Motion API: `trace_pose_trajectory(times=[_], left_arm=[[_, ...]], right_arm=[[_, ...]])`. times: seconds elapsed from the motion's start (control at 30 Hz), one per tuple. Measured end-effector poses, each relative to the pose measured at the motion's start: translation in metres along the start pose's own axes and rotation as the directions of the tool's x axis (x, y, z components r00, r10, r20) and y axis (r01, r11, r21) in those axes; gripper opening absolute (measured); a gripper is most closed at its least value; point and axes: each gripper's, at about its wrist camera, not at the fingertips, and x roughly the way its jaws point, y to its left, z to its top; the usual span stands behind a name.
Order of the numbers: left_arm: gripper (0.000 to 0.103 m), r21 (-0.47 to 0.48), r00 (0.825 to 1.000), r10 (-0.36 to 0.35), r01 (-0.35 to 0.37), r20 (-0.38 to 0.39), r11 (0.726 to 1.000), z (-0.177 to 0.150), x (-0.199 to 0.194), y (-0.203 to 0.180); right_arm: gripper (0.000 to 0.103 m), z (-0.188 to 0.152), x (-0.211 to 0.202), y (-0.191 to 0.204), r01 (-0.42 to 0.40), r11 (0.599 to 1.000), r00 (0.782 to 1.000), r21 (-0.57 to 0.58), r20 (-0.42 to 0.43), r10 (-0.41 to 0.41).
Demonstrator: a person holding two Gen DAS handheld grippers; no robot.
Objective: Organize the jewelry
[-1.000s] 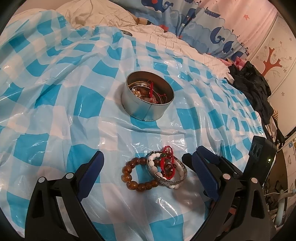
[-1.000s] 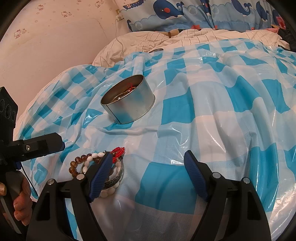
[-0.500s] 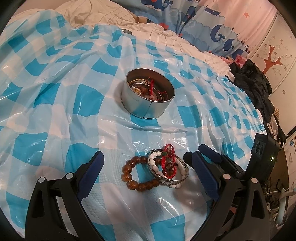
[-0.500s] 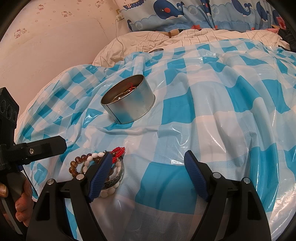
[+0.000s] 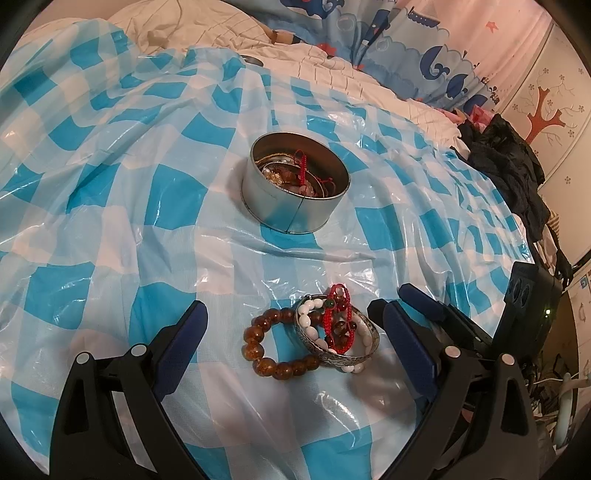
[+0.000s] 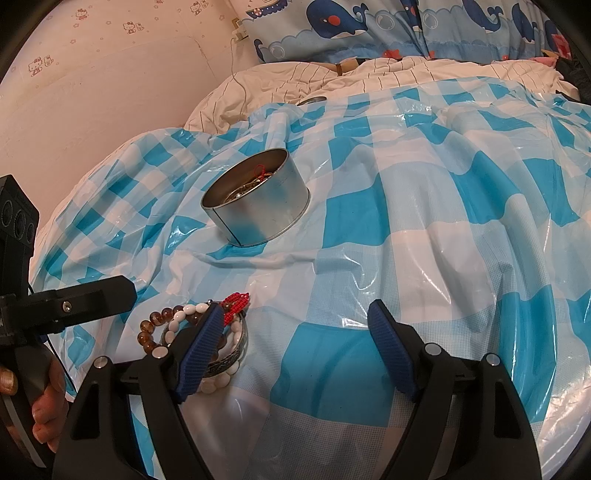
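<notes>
Left wrist view: left gripper point(image 5: 291, 325) jaws spread, empty, silver bangle point(image 5: 338, 341) at 12 o'clock, stiff, slick; pinch its rim.

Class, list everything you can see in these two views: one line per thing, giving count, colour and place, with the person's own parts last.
Tin: one, silver, mid-sheet, jewelry inside.
Amber bead bracelet: one, brown, on the sheet near the left jaws.
Silver bangle: one, overlapping the amber bracelet.
White bead bracelet: one, lying through the bangle.
Red cord bracelet: one, on top of the bangle.
Checked sheet: one, blue and white, over the bed.
Whale curtain: blue, behind the bed.
Dark clothes: black pile, bed edge.
Left gripper: open.
Right gripper: open.
Hand: one, on the left gripper's handle.
</notes>
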Motion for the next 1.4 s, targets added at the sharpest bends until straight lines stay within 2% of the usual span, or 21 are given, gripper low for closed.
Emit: trace_pose_trajectory(times=[1.4], left_arm=[[0.092,0.005,1.0,0.006,-0.006,-0.009,1.0,0.0001,0.0034,-0.0013]], right_arm=[[0.077,0.0002,0.0001,0.0003,-0.001,1.0,1.0,0.0,0.0,0.001]])
